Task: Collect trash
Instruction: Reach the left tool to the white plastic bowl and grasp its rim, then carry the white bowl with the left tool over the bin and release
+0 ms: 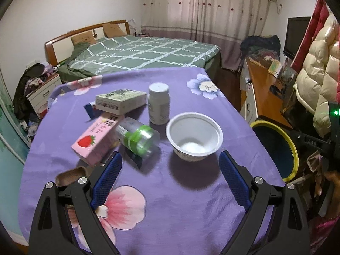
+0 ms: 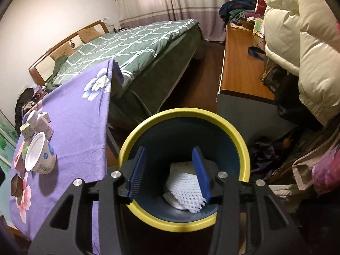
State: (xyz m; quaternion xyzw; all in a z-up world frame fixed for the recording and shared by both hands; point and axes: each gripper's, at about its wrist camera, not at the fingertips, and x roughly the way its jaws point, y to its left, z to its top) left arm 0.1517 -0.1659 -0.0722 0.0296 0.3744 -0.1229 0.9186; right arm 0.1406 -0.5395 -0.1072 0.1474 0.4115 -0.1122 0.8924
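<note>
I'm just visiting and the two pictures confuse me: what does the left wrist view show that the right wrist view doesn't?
Only the left wrist view shows the clear bottle with a green label lying down and the pink strawberry carton. Only the right wrist view shows the white foam net inside the bin. Both show the white cup, the yellow-rimmed bin and the purple tablecloth.
</note>
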